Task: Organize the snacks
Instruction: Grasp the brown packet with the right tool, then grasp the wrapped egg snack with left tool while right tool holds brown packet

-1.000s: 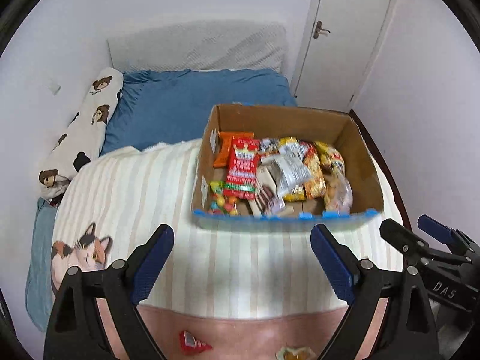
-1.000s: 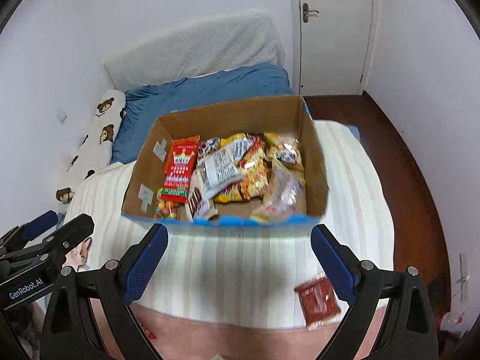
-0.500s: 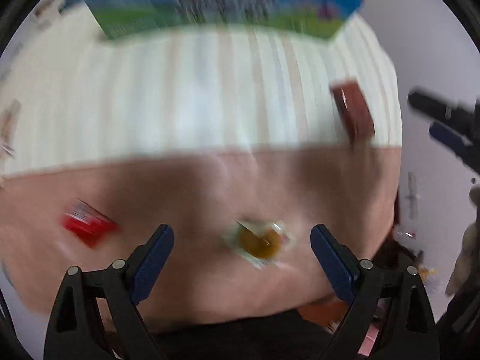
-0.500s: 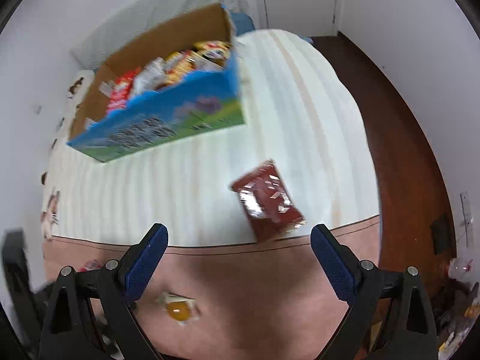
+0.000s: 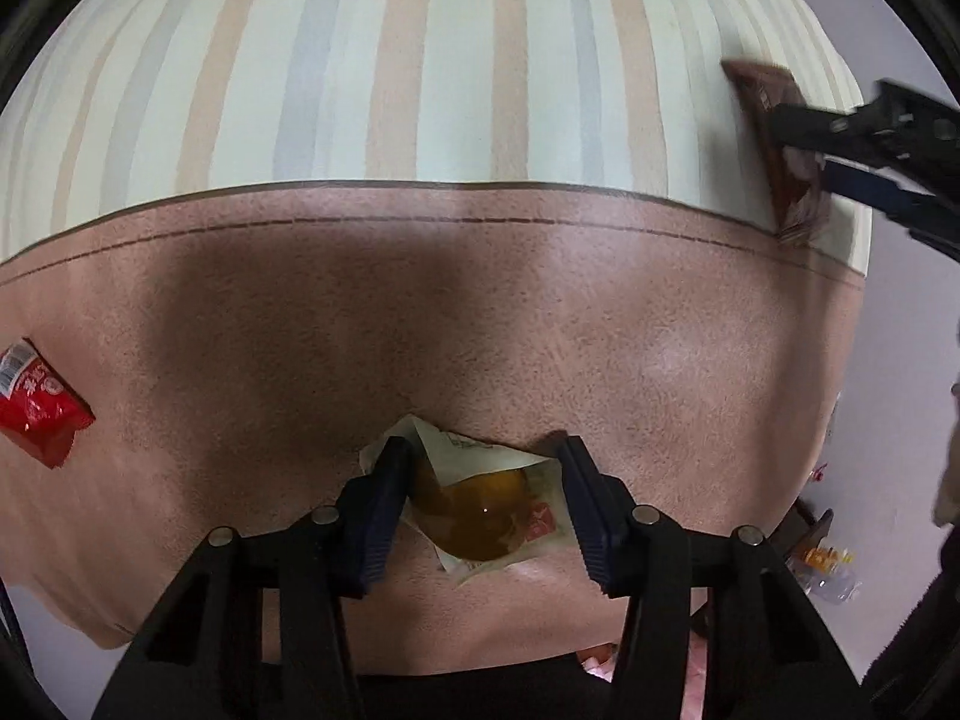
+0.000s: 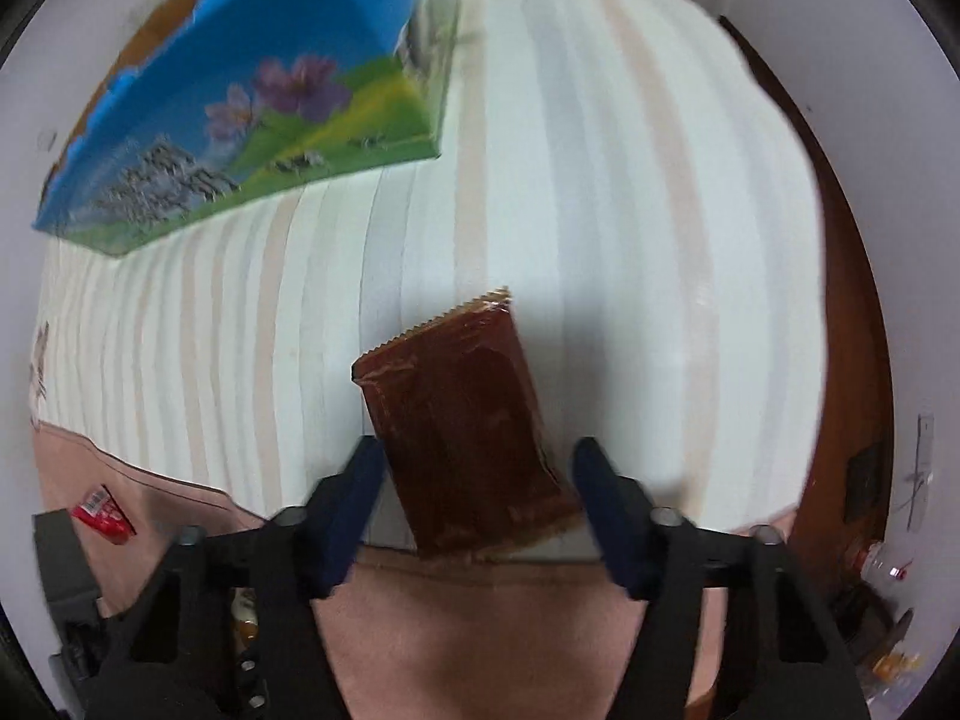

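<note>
Left wrist view, left edge: a red snack packet (image 5: 39, 405) lies flat on the pink band of the bed cover (image 5: 480, 312), well apart from both grippers. The same packet shows small at the lower left of the right wrist view (image 6: 102, 513).

Centre of the left wrist view: the left gripper (image 5: 483, 468) is lowered onto the pink band, its jaws partly open and set either side of a clear-and-white packet with an orange-yellow filling (image 5: 486, 498). The left finger overlaps the packet's left edge; the right finger sits at its right corner. Whether the pads are pressing on the packet cannot be told; it lies on the cover.

Beyond the pink band, the striped blanket (image 5: 420, 72) runs up to the printed box (image 6: 258, 114), of which only green corners show at the top of the left wrist view. In the right wrist view the box's blue and green printed side stands on the stripes, upper left, blurred.

Right side: a brown snack packet (image 6: 468, 420) lies on the stripes, its near end at the border with the pink band. The right gripper (image 6: 477, 468) straddles its near half with jaws open; gaps show on both sides, so there is no hold. The left wrist view shows this gripper over the packet (image 5: 780, 138) at the far right.
</note>
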